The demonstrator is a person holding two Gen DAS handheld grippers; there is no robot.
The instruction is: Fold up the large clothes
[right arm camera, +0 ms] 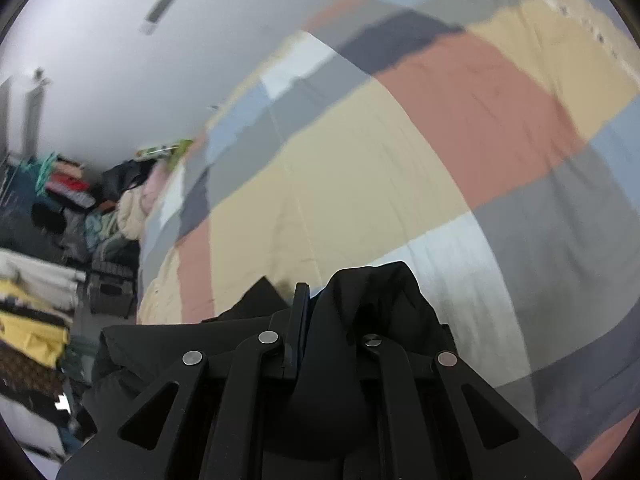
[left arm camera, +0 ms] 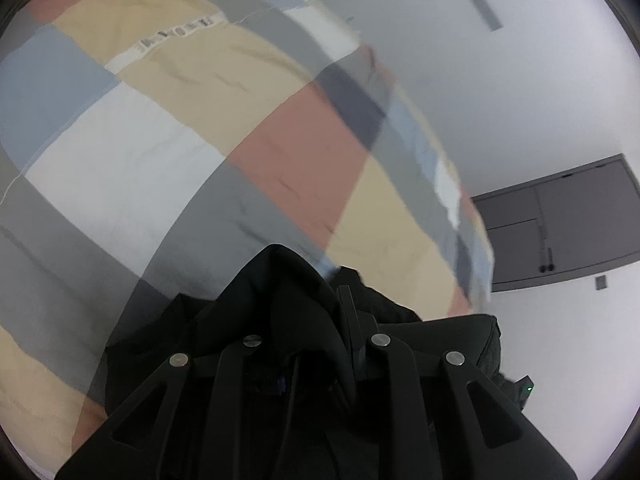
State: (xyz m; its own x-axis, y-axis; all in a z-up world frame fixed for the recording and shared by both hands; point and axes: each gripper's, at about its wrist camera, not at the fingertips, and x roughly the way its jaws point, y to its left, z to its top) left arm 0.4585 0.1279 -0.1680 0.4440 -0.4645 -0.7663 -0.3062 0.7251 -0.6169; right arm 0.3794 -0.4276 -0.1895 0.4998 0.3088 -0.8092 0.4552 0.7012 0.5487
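Presently on hand: one large black garment (left arm camera: 280, 320), held up at two points over a bed spread with a patchwork quilt (left arm camera: 280, 152) in cream, rust, grey, white and blue blocks.

Left gripper (left arm camera: 320, 304): jaws drawn narrow, black cloth bunched between and over them; it reads as a grip on the garment's edge.

Right gripper (right arm camera: 316, 304): jaws pinched nearly together, a peak of the same black fabric (right arm camera: 376, 296) rising between the fingers.

Garment's place: hanging from both tools at the near edge of the bed, the rest of it below view; its full lie cannot be told.

Surroundings: pale wall, a dark cabinet (left arm camera: 568, 220) to the right, and a heap of mixed clothes (right arm camera: 72, 216) on the floor to the left of the bed.

Handling note, as a judgement: the step looks like carrying the garment onto the quilt to spread it. Best done by keeping both pinches firm, holding the two hands well apart so the held edge stays taut, and laying the far part down first so nothing folds under.
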